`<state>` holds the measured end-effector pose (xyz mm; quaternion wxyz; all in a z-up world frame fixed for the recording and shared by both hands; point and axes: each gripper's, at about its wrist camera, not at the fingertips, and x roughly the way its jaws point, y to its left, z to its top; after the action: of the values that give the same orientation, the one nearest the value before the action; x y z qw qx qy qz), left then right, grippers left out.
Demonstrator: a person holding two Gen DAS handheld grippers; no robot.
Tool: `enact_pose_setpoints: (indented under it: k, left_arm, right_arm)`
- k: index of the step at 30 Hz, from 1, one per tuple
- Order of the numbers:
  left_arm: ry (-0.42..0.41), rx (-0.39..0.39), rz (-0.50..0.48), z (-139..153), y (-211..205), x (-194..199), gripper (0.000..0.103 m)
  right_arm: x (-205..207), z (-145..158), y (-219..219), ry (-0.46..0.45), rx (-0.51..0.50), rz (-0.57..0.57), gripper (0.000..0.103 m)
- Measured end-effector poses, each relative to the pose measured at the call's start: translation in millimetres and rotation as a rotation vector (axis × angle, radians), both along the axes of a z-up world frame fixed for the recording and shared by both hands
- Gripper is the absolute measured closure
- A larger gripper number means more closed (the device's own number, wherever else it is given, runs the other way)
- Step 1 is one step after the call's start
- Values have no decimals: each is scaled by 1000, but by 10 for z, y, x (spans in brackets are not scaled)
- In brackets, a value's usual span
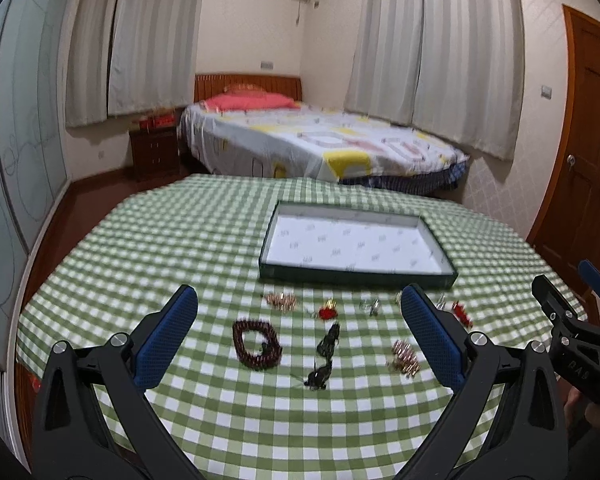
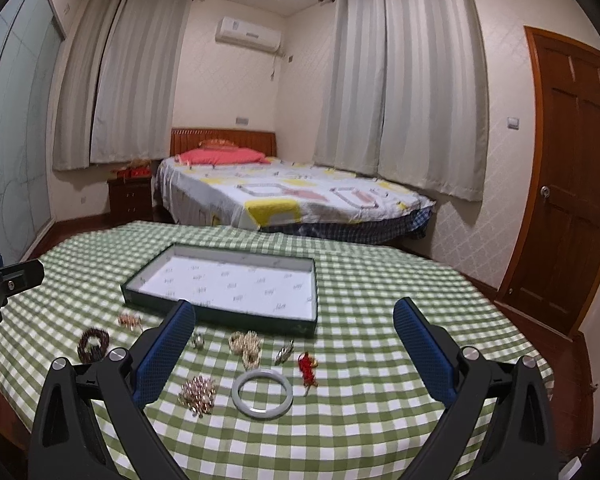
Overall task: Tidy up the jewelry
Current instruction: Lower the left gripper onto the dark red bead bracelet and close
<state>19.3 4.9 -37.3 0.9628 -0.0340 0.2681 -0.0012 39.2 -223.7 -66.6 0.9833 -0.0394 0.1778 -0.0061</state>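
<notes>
Small pieces near tray (image 2: 220,316) blurry; white bangle (image 2: 262,396) clear. Left gripper (image 1: 300,340), right gripper (image 2: 294,350) spread wide, empty.

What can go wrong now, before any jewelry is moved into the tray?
1. The pieces lie close together; the open right gripper may catch the gold cluster while taking the bangle.
2. The dark chain is thin and flat, so the open left gripper may slip or snag the cloth.
</notes>
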Motion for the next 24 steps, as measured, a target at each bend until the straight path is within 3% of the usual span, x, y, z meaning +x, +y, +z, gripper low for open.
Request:
enact_pose_setpoints:
  k: [18,24]
  left_arm:
    - [251,1,62,-893,284,677,4]
    - [327,14,70,-1164,348,942,11]
  right_arm:
    - [555,-632,16,219,38,54,6]
    - [716,-796,10,282,49,58,6]
